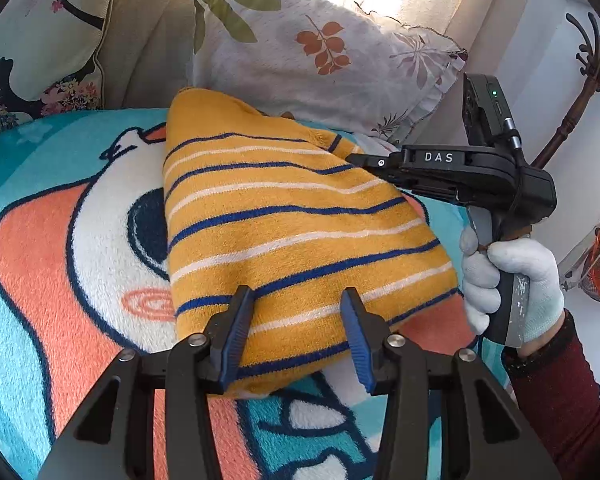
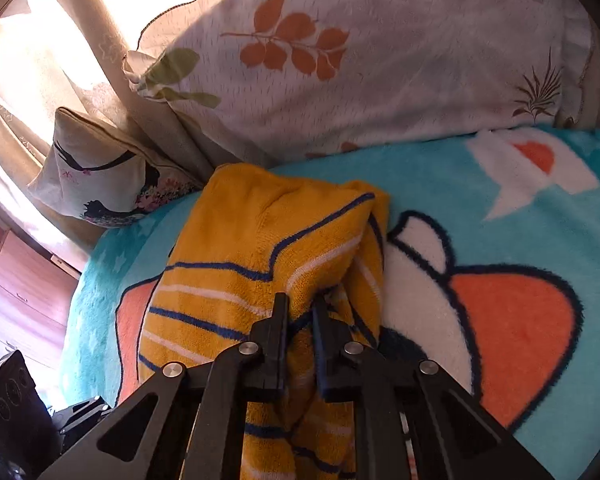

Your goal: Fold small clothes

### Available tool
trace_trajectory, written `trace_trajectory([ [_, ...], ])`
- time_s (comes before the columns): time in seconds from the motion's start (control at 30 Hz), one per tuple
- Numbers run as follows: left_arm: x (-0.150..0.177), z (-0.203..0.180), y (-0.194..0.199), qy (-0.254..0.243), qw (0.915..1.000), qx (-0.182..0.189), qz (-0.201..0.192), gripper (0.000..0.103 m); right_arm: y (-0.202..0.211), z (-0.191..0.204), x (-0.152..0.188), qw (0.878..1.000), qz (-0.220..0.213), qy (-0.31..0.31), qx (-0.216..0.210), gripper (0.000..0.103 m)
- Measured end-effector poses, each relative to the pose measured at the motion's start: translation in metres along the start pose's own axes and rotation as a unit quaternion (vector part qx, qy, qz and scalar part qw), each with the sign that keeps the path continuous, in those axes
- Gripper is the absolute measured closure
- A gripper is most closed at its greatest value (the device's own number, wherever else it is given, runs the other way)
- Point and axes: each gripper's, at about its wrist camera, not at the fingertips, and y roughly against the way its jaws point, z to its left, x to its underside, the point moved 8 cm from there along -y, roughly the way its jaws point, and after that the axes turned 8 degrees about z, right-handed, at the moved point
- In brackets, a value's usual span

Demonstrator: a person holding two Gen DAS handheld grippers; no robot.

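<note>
My left gripper (image 1: 296, 320) hangs with its fingers spread wide over the near hem of the striped yellow sweater (image 1: 284, 216), which lies folded on the cartoon blanket (image 1: 60, 240). Bare blanket stretches away to the left. My right gripper (image 2: 300, 320) pinches a raised fold of the sweater between nearly closed fingers. Only the left view shows my gloved right hand (image 1: 508, 284) and the letters "DAS" on its tool. Beyond the sweater's far edge lies a leaf-print pillow (image 1: 320, 52).

The right claw (image 2: 300, 312) pinches a fold of the striped sweater (image 2: 260, 248); blanket (image 2: 520, 220) beneath.
</note>
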Motion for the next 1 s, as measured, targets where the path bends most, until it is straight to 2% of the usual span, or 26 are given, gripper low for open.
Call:
trace_trajectory([
  [0.03, 0.001, 0.000, 0.000, -0.002, 1.0000, 0.000, 0.000, 0.059, 0.005, -0.002, -0.002, 1.000, -0.011, 0.002, 0.011, 0.095],
  [0.1, 0.001, -0.003, -0.002, -0.005, 1.0000, 0.001, 0.001, 0.059, 0.012, -0.014, -0.003, 0.998, -0.022, -0.002, 0.055, 0.095],
  [0.17, 0.001, -0.004, -0.003, -0.009, 0.9999, -0.005, -0.001, 0.059, 0.008, -0.023, 0.000, 0.997, -0.013, -0.004, 0.080, 0.096],
  [0.3, 0.003, -0.004, 0.001, -0.007, 1.0000, -0.005, -0.001, 0.058, -0.004, -0.019, 0.009, 0.990, 0.000, 0.032, 0.134, 0.095],
  [0.4, 0.009, -0.001, 0.018, 0.005, 0.9999, 0.011, -0.003, 0.058, 0.010, -0.016, 0.004, 0.991, -0.015, 0.024, 0.130, 0.084],
  [0.57, 0.023, 0.012, 0.046, 0.021, 0.9996, 0.008, -0.018, 0.057, 0.057, 0.008, -0.011, 0.988, -0.093, 0.029, 0.116, 0.083],
  [0.63, 0.028, 0.019, 0.048, 0.031, 0.9994, -0.003, -0.015, 0.057, 0.054, 0.026, -0.017, 0.991, -0.088, 0.043, 0.095, 0.076],
  [0.7, 0.032, 0.026, 0.048, 0.039, 0.9989, -0.023, -0.012, 0.057, 0.038, 0.043, -0.021, 0.994, -0.066, 0.053, 0.067, 0.073],
  [0.8, 0.038, 0.036, 0.051, 0.044, 0.9968, -0.065, -0.014, 0.057, 0.001, 0.060, -0.024, 0.999, -0.007, 0.052, 0.017, 0.063],
  [0.83, 0.040, 0.039, 0.054, 0.045, 0.9959, -0.076, -0.017, 0.057, -0.013, 0.058, -0.025, 0.999, 0.014, 0.034, 0.007, 0.063],
  [0.9, 0.043, 0.044, 0.060, 0.043, 0.9938, -0.099, -0.026, 0.057, -0.028, 0.039, -0.026, 0.999, 0.024, -0.017, 0.013, 0.063],
  [1.0, 0.046, 0.052, 0.068, 0.040, 0.9898, -0.131, -0.038, 0.053, -0.018, 0.004, -0.027, 0.996, -0.024, -0.069, 0.055, 0.063],
])
